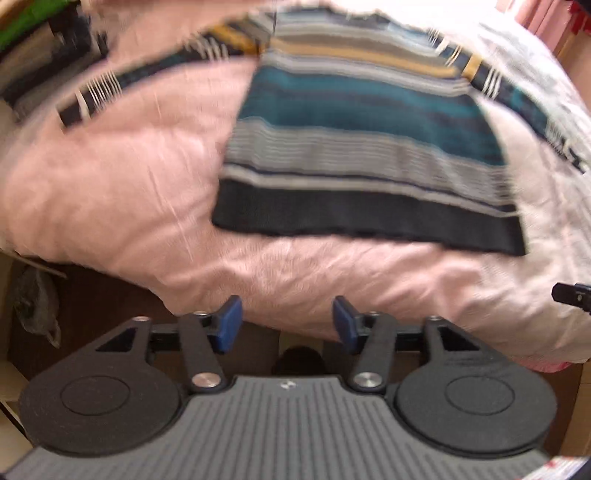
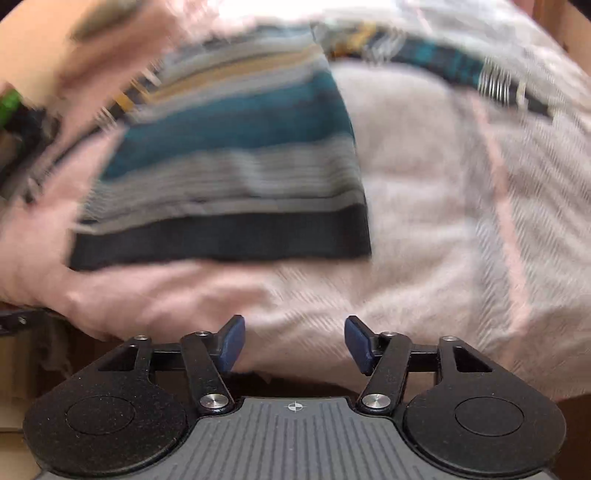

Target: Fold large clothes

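A striped sweater point(image 1: 362, 147) in teal, grey, mustard and black bands lies flat on the pink bedcover point(image 1: 129, 192), its black hem toward me and both sleeves spread out to the sides. The right wrist view shows the same sweater point(image 2: 236, 166) left of centre. My left gripper point(image 1: 287, 325) hangs open above the bed's near edge, short of the hem, nothing between its blue pads point(image 1: 231, 325). My right gripper point(image 2: 294, 343) is open too, wide, over the bedcover point(image 2: 424, 221) to the right of the hem. Both views are blurred.
The bed's near edge drops to a dark wooden floor point(image 1: 92, 306). Dark clutter and something green point(image 1: 33, 22) sit at the far left beyond the bed. A black part of the other gripper point(image 1: 572, 295) pokes in at the right edge.
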